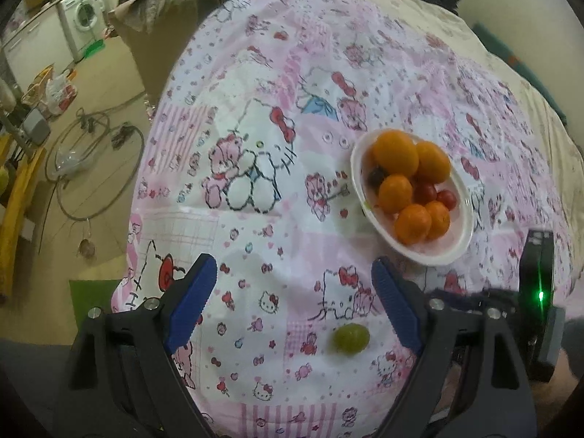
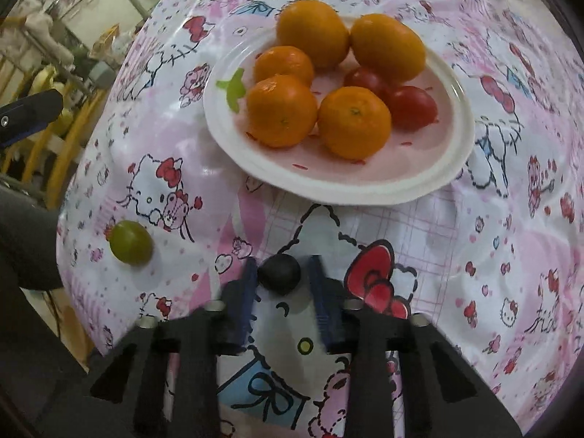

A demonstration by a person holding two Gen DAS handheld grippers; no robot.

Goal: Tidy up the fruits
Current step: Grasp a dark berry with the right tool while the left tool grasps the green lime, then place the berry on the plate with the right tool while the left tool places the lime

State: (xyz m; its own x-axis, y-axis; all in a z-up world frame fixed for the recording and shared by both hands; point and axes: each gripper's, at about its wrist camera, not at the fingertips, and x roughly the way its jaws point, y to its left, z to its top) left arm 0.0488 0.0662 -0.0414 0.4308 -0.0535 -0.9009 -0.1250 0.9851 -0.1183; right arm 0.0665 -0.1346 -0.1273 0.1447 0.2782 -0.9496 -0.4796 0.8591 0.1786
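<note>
A white plate (image 2: 419, 186) on the Hello Kitty cloth holds several oranges (image 2: 281, 111) and two red tomatoes (image 2: 412, 107). In the left wrist view the plate (image 1: 456, 252) also shows a dark grape (image 1: 375, 176) among the fruit. A green grape (image 1: 350, 337) lies on the cloth between the fingers of my open, empty left gripper (image 1: 294, 273); it also shows in the right wrist view (image 2: 131, 242). My right gripper (image 2: 279, 273) is shut on a dark grape (image 2: 279, 273), just short of the plate's near rim.
The pink patterned cloth (image 1: 255, 219) covers a bed-like surface whose left edge drops to a floor with cables (image 1: 91, 146), bags and a washing machine (image 1: 82, 14). A green leaf scrap (image 2: 233, 89) lies on the plate's left rim.
</note>
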